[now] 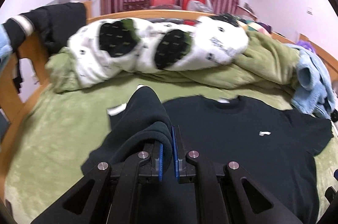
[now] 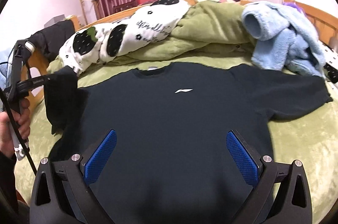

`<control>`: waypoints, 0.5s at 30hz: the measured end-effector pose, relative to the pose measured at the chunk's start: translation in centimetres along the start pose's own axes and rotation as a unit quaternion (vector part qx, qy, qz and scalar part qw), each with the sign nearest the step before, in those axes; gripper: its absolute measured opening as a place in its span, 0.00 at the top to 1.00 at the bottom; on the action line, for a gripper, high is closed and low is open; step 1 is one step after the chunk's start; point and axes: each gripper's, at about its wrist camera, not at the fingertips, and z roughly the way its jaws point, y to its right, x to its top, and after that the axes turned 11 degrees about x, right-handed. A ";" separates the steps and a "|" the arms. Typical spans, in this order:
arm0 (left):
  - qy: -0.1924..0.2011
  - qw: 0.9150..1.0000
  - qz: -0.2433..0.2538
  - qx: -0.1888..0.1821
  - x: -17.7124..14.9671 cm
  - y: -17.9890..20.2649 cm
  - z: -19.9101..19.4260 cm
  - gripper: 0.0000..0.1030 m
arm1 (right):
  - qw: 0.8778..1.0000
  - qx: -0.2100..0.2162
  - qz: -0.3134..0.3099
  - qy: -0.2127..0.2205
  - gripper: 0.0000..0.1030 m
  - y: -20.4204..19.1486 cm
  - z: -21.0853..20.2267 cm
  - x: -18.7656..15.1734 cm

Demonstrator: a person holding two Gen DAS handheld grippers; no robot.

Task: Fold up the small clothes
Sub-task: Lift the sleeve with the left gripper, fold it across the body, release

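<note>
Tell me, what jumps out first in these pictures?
A dark T-shirt lies spread flat on the green blanket, white logo up. At its left side, the left hand-held gripper is pinched shut on a lifted sleeve, while the right hand-held gripper hangs wide open over the shirt's lower part. Behind lie a white quilt and a fluffy blue garment.
</note>
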 end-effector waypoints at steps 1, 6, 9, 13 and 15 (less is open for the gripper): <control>-0.002 1.000 0.006 -0.005 -0.3 1.4 0.1 0.92 | 1.000 -0.004 0.001 0.004 0.01 0.4 -0.2 0.0; -0.018 0.999 0.024 -0.028 -2.5 6.9 1.0 0.92 | 0.999 -0.042 -0.014 0.021 0.01 2.4 -1.5 -0.2; -0.032 0.998 0.029 -0.034 -4.0 9.0 1.9 0.92 | 0.999 -0.048 -0.011 0.020 0.01 3.6 -1.7 -0.4; -0.034 0.999 0.037 -0.020 -6.5 10.9 2.3 0.92 | 0.997 -0.074 -0.017 0.003 0.01 4.9 -0.9 -1.1; -0.044 0.998 0.034 -0.018 -7.2 10.9 2.5 0.91 | 0.997 -0.079 -0.021 -0.003 0.01 5.2 -0.6 -1.4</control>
